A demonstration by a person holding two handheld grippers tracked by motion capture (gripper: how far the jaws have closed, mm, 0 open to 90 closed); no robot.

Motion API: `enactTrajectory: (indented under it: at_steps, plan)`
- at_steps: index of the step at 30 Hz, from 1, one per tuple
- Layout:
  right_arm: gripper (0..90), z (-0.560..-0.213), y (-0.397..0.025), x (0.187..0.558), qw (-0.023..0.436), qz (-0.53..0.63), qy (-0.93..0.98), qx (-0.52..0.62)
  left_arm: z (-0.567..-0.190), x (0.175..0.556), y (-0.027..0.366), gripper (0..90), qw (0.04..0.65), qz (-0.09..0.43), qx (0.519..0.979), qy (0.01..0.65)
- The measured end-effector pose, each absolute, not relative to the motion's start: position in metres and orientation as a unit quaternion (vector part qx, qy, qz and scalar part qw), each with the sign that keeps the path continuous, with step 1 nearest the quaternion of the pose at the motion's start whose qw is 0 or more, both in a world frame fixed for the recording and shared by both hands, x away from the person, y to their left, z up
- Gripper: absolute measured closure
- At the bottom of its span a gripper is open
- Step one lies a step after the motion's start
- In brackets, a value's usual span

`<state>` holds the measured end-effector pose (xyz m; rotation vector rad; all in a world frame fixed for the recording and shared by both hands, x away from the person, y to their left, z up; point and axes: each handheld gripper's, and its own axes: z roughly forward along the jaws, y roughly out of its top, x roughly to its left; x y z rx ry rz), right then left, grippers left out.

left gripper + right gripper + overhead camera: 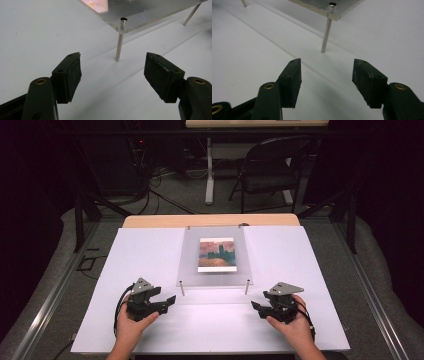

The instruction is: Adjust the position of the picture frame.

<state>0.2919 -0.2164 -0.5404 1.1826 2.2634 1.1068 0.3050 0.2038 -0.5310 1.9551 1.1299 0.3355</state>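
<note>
Picture (pixel 216 254) blurred under clear plate (pixel 190 265); subject unreadable.

Picture (pixel 216 254) under the clear plate (pixel 190 270): too small and blurry in the high view to make out the subject, and cropped to a pink corner by the top edge in the left gripper view. Plate's far corners run out of frame in both gripper views. Chair (pixel 272 170) behind the desk (pixel 150 222) mostly lost in the dark.
</note>
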Motion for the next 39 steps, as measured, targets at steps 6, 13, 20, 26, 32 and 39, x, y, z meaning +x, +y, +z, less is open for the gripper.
enactTrajectory:
  at_steps: [6,13,20,26,32,39]
  plan:
    - [39.6,-0.54,-0.219,0.293,0.181,0.395,0.796,0.422,-0.528,0.305,0.207,27.6,0.422,0.146,0.771,0.453]
    - [39.2,-0.535,-0.223,0.294,0.173,0.396,0.793,0.43,-0.526,0.306,0.21,31.4,0.412,0.15,0.777,0.453]
    - [37.6,-0.527,-0.227,0.297,0.174,0.392,0.793,0.432,-0.518,0.312,0.212,31.1,0.412,0.151,0.774,0.457]
    - [37.9,-0.517,-0.233,0.302,0.177,0.395,0.79,0.435,-0.505,0.319,0.21,31.3,0.414,0.152,0.778,0.447]
    - [38.2,-0.505,-0.239,0.311,0.176,0.399,0.783,0.443,-0.496,0.333,0.21,31.3,0.416,0.142,0.779,0.447]
    - [38.8,-0.496,-0.236,0.326,0.181,0.399,0.785,0.437,-0.489,0.354,0.213,31.8,0.424,0.138,0.767,0.462]
